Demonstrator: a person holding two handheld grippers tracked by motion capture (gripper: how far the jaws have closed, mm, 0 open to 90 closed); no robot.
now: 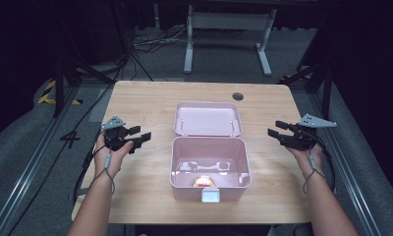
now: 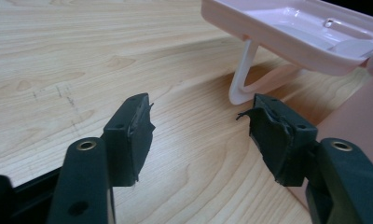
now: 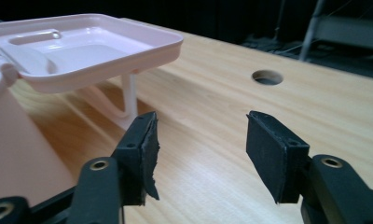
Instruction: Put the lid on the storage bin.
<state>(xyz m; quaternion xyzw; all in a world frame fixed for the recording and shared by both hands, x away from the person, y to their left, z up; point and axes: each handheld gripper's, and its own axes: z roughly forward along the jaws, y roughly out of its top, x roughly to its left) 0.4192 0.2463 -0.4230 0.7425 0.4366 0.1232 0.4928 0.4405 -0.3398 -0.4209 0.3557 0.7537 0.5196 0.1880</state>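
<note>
A pink box stands open on the wooden table, close to the middle of the near edge, with a white latch on its front wall. Its lid is folded back toward the far edge and lies level, propped above the table on a thin white wire handle. Inside the box lie a pale handle-shaped piece and a small round red and yellow thing near the front wall; what they are is too small to tell.

The left hand-held gripper hovers over the table between the left edge and the box, apart from it, its jaws pointing toward the box. The jaws stand wide with nothing between them; in the left gripper view only bare wood lies between them.

The right hand-held gripper sits near the right edge, pointing toward the box and well clear of it. Its jaws are also wide and empty. A round hole is cut in the table near the far edge.
</note>
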